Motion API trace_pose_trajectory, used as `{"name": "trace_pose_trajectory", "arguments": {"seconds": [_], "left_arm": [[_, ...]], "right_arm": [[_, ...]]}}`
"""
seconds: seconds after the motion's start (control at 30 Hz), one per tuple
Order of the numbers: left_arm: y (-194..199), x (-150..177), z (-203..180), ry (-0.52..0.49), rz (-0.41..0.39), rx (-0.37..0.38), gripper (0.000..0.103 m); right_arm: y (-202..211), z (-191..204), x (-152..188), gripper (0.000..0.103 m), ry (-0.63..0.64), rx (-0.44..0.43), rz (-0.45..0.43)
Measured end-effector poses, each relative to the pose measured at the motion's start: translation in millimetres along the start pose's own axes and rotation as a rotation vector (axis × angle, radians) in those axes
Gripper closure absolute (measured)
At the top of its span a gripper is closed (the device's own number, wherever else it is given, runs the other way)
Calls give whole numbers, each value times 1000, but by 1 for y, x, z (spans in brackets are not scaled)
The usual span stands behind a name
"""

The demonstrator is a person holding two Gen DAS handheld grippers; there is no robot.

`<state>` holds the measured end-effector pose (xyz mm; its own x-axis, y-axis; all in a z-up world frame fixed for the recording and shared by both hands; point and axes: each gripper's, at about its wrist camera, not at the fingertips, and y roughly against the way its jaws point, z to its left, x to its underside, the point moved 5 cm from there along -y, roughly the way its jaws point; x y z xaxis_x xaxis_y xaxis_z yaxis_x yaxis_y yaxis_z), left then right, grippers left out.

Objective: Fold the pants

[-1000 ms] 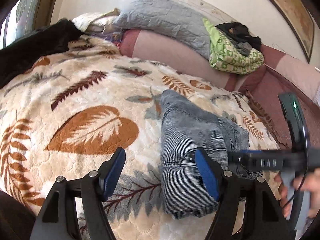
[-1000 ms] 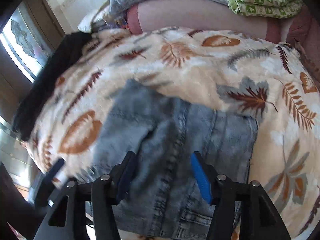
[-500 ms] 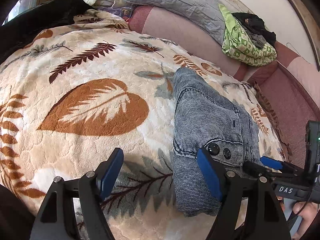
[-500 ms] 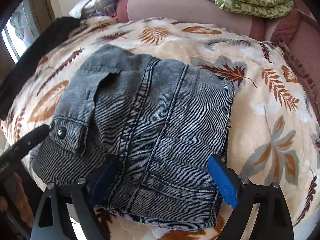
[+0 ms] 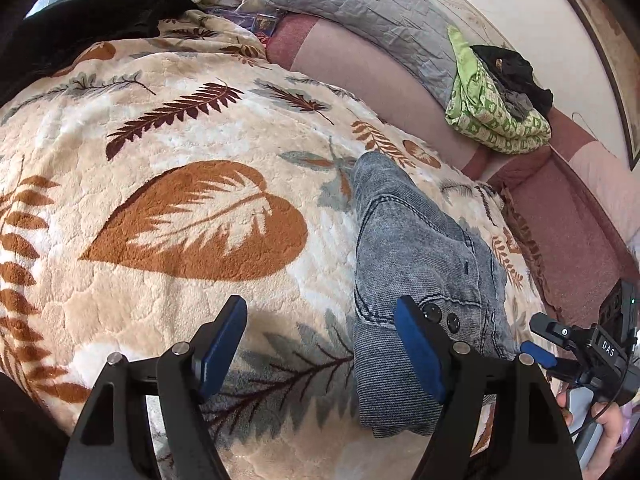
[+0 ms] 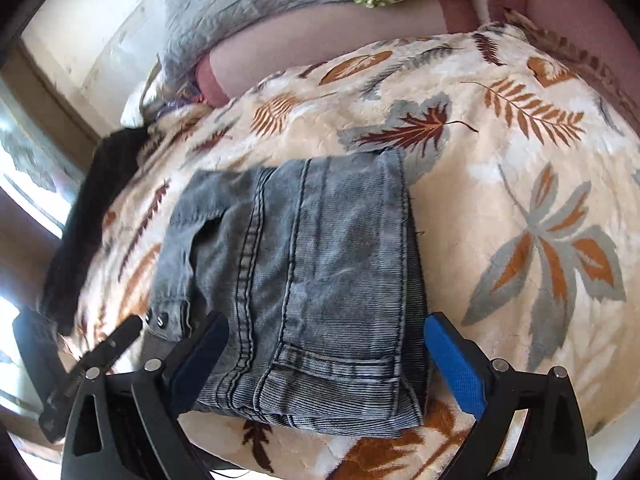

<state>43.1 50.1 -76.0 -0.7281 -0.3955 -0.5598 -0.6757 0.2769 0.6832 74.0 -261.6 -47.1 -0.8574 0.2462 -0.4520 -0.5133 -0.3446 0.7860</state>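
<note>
- One pair of pants (image 6: 304, 276), grey denim, lies folded into a compact block on the leaf-print blanket (image 5: 172, 216) of the bed, near the edge closest to me.
- My left gripper (image 5: 320, 356) has its fingers (image 5: 418, 350) spread wide and holding nothing; it hangs over bare blanket just beside the bundle's left side, where two dark buttons (image 5: 440, 318) show.
- My right gripper (image 6: 324, 364) is likewise spread and empty, with the near end of the bundle sitting between its two blue pads, not pinched.
- I judge the folding essentially done: the layers look stacked and squared, with no loose leg trailing.
- What is left, I think, is at most a tidy-up: press the top flat or nudge the edges even, then draw both hands clear.
- Count: one pair of pants, two grippers, two buttons.
</note>
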Motion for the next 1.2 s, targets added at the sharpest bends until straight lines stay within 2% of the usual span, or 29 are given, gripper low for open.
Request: {"name": "trace_pose_trajectory", "arguments": {"seconds": [0.13,0.2,0.23,0.27,0.43,0.5,0.57,0.63,0.77,0.83,0.87,0.9,0.97,1.0,1.07,1.1,1.2], "left_arm": [[-9,-9,7,99,85,90,26],[-16,-14,6,158,138,166,26],[-20,-17,3,174,169,190,26],[-25,-20,-1,171,194,203,26],[-52,-34,-26,143,307,276,26],[-65,-36,-28,139,343,263,26],[-76,-34,-31,143,382,265,26],[-79,-34,-34,130,377,265,26],[-84,-33,-42,96,396,256,26],[-85,-33,-44,85,393,251,26],[-85,-32,-44,83,391,249,27],[-85,-32,-45,77,390,245,27],[-85,-31,-47,47,389,218,28],[-85,-30,-49,18,386,193,29],[-85,-26,-55,-47,373,135,42],[-85,-25,-57,-78,363,105,43],[-82,-22,-61,-127,338,73,55]], "right_arm": [[4,-46,-6,4,-241,-120,28],[-5,-61,-9,4,-354,-230,81],[-9,-60,-12,4,-371,-282,113],[-13,-58,-14,4,-374,-312,148],[-39,-52,-37,4,-361,-317,200],[-55,-50,-34,2,-367,-328,243],[-59,-48,-33,3,-378,-345,238],[-64,-38,-32,3,-369,-405,251],[-71,-21,-28,4,-276,-340,233],[-71,-23,-27,11,-274,-323,228],[-71,-26,-28,22,-286,-323,226],[-73,-31,-27,42,-302,-320,241],[-76,-43,-23,59,-332,-312,249],[-77,-45,-23,63,-334,-315,247],[-76,-43,-23,63,-318,-304,244],[-76,-40,-24,63,-305,-287,243],[-74,-27,-26,72,-247,-256,243]]}}
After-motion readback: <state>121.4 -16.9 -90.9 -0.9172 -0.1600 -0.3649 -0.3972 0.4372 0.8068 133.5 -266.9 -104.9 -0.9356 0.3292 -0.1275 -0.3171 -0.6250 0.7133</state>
